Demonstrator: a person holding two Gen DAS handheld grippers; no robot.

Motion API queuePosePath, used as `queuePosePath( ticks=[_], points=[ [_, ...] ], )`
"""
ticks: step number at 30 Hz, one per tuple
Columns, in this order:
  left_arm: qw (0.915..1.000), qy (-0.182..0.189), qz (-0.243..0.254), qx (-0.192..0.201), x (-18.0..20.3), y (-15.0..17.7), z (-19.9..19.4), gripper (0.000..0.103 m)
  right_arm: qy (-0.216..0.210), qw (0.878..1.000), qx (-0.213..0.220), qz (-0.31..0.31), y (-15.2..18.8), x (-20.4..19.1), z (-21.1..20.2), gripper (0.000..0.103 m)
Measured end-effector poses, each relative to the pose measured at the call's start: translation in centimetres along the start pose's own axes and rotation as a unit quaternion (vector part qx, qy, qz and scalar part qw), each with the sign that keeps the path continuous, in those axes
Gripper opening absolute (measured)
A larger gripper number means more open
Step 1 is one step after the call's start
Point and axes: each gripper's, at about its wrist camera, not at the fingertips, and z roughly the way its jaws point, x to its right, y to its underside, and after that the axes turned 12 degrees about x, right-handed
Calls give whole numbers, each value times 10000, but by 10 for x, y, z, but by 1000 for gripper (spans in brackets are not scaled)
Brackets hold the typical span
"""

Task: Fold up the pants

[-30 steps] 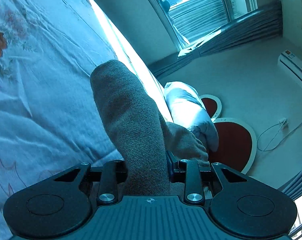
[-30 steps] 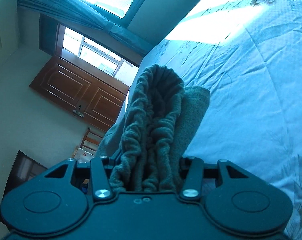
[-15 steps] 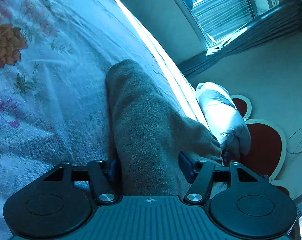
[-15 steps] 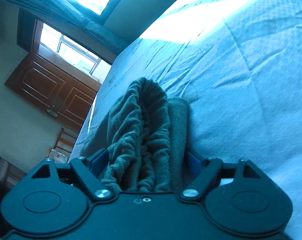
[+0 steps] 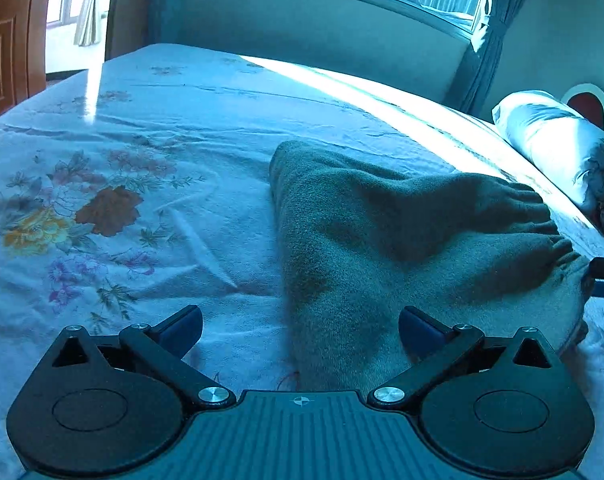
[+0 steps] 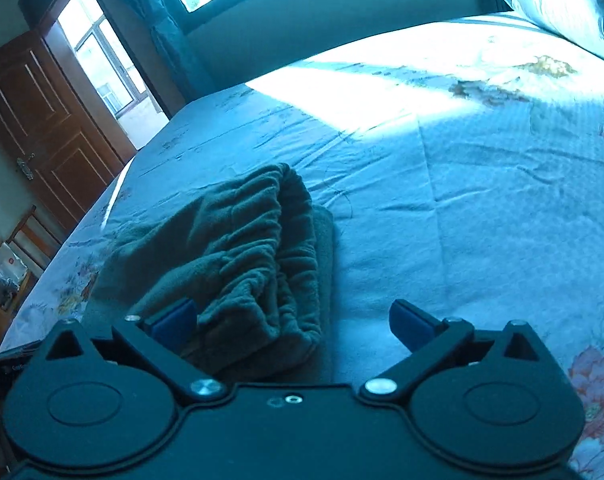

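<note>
Pants (image 5: 382,248) lie folded on the bedsheet (image 5: 161,128), a thick grey-green fleece bundle w/ a gathered elastic waistband (image 6: 297,240) bunched along one edge. We see their near end cut off behind the left gripper (image 5: 300,330) body, so we can't tell how that edge lies. Left gripper is spread wide, gripping nothing; its right blue pad (image 5: 416,330) sits over the fabric, contact unclear. Right gripper (image 6: 289,322) is also spread wide w/ nothing btwn the fingers, left pad (image 6: 171,322) just beside the folds. Sheet is pale, wrinkled, floral-printed. Pillow (image 5: 558,148) is partly cut off at frame edge.
</note>
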Motion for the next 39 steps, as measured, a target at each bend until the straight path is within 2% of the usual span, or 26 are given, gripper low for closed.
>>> queuePosePath(
  ticks=[2,4,6,8,11,13,16,21,24,27,29,35,39],
  points=[
    [9997,-24,218,123,9,6,-28,103,-51,9998,103,-184,3,-11,-25,97],
    [9994,-12,237,255,17,14,-58,103,-104,9993,-112,-328,9,-25,-47,97],
    [9994,-25,218,282,24,24,-83,103,-107,9989,96,-455,22,-35,-70,97],
    [9990,-123,252,362,29,37,-103,103,79,9985,222,-496,39,-41,-86,97],
    [9995,-167,29,261,31,59,-124,103,355,9979,212,-505,64,-48,-100,97],
    [9991,-253,-81,343,35,72,-147,103,334,9985,128,-422,79,-52,-115,97],
    [9977,-290,-264,558,43,85,-189,103,390,9969,163,-657,96,-68,-148,97],
    [9973,-68,-334,658,59,91,-254,103,456,9944,375,-882,110,-93,-208,97],
    [9951,-125,-414,892,66,92,-295,103,448,9939,523,-862,111,-104,-238,97],
    [9941,-45,-526,945,72,93,-326,103,316,9939,737,-756,113,-117,-270,97],
    [9939,64,-350,1043,84,94,-348,103,233,9925,900,-788,117,-126,-290,97],
    [9924,-40,184,1219,125,94,-398,103,191,9875,1214,-986,124,-143,-339,97],
    [9873,75,514,1502,147,91,-433,103,303,9790,1510,-1338,123,-156,-366,97]
  ],
)
